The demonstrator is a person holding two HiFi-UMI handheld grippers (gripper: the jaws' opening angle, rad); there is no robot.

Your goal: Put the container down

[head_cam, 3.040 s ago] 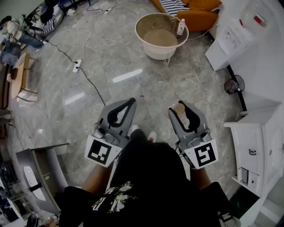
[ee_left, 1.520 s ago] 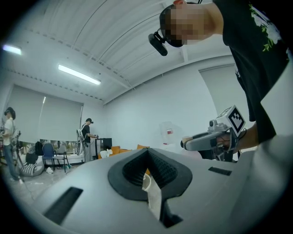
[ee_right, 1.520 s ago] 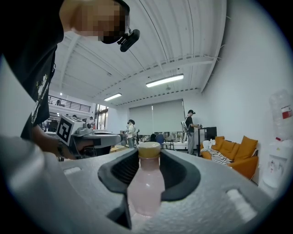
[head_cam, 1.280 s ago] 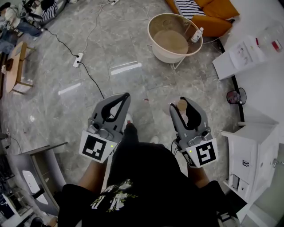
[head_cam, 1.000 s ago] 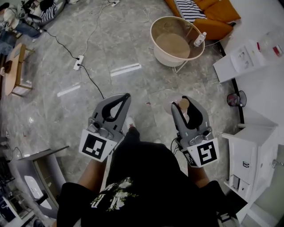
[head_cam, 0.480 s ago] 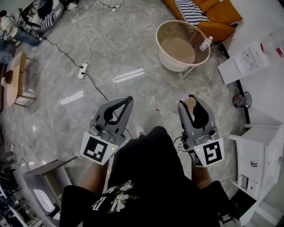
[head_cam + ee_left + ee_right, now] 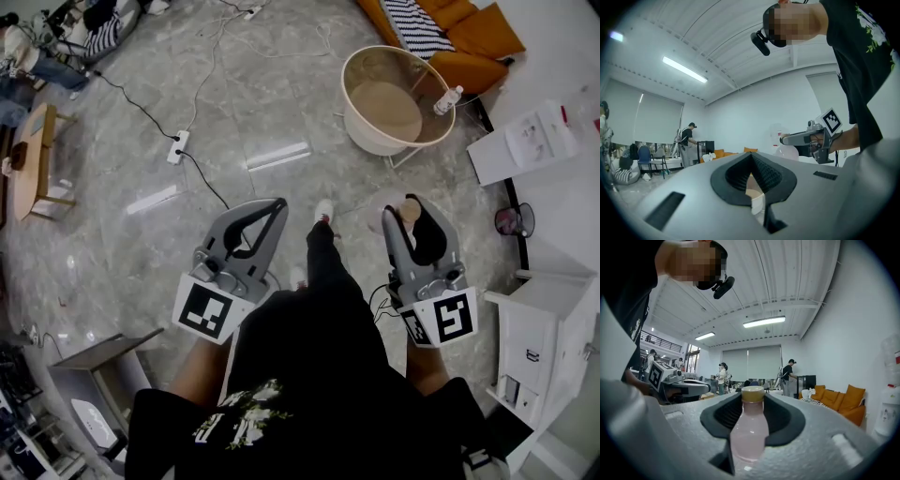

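Within right claw (image 7: 752, 400): pink-filled bottle (image 7: 749, 434).

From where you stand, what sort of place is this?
Probably a big open workroom or lab with a lounge corner: a polished stone floor crossed by a power strip and cables, an orange sofa beside a round table, and people standing at equipment further off.

Black short-sleeved T-shirt (image 7: 309, 394) with pale leafy print, grey plastic left gripper (image 7: 272, 208), matching grey right gripper (image 7: 410, 212), black ribbed pads (image 7: 785, 420), black-and-white marker cubes (image 7: 208, 311)
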